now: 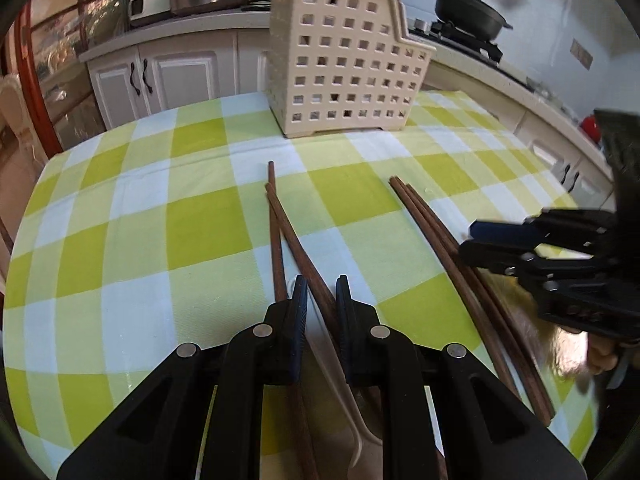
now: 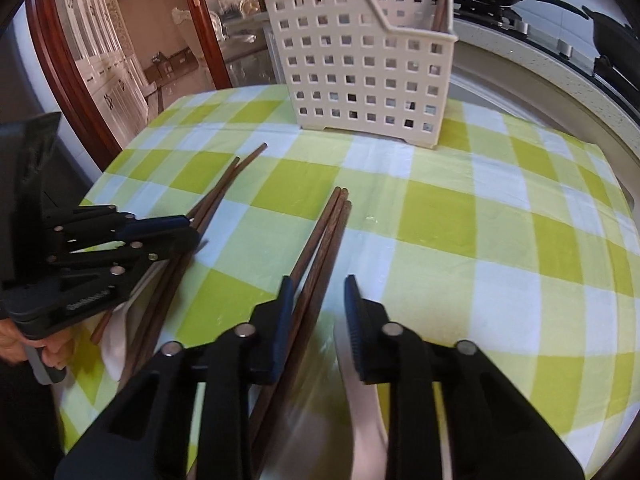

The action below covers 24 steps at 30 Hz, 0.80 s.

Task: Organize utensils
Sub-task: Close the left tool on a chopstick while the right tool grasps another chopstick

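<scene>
Lying lengthwise toward the basket, chopsticks, both hand-held grippers parted, gripping nothing

a cream perforated utensil basket stands upright near the table's far edge, one brown stick upright inside it. two bundles of dark brown chopsticks lie flat near the near edge: a crossed pair and a tight parallel group.

Bare checked cloth ahead right, slotted basket blocking the far edge
</scene>
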Tool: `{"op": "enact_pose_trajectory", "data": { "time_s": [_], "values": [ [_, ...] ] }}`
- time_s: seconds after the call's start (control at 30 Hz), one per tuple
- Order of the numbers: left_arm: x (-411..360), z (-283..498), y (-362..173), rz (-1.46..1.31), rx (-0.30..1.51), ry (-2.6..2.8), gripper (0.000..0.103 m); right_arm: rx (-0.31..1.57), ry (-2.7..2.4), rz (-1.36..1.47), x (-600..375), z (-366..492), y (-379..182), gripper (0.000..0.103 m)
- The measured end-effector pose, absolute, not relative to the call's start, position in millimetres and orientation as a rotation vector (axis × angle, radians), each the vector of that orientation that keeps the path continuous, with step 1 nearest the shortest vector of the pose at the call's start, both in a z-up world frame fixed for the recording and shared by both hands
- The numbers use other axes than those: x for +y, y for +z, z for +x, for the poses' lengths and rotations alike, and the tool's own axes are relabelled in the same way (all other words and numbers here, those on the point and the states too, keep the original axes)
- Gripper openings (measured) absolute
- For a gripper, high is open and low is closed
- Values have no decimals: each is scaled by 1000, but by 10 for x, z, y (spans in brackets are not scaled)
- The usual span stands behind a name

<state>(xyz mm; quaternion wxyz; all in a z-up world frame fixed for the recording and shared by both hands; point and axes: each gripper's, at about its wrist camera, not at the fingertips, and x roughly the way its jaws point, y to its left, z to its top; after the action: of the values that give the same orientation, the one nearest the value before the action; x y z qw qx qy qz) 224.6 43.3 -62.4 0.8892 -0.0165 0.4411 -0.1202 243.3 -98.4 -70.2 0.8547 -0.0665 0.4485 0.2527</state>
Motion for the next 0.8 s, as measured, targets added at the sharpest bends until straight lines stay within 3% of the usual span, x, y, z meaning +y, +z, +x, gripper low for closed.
{"op": "enact_pose_trajectory", "data": {
  "time_s": [0.33, 0.4, 0.43, 0.6, 0.73, 0.8],
  "values": [
    [510, 2497, -624, -140, 964, -213, 14, 954, 570, -134, -1068, 2527, -717, 9],
    [504, 2559, -656, -155, 978, -210, 14, 959, 534, -123, -1127, 2573, -715, 12],
    [514, 2574, -660, -163, 980, -208, 14, 961, 526, -123, -1142, 2584, -719, 18],
    [553, 2594, -674, -197, 978, -198, 9, 972, 532, -118, -1167, 2619, -743, 19],
    [583, 2520, -606, -230, 946, -213, 7, 977, 528, -122, -1167, 2665, -743, 9],
    [583, 2479, -559, -234, 929, -215, 7, 977, 525, -122, -1181, 2682, -747, 9]
  ]
}}
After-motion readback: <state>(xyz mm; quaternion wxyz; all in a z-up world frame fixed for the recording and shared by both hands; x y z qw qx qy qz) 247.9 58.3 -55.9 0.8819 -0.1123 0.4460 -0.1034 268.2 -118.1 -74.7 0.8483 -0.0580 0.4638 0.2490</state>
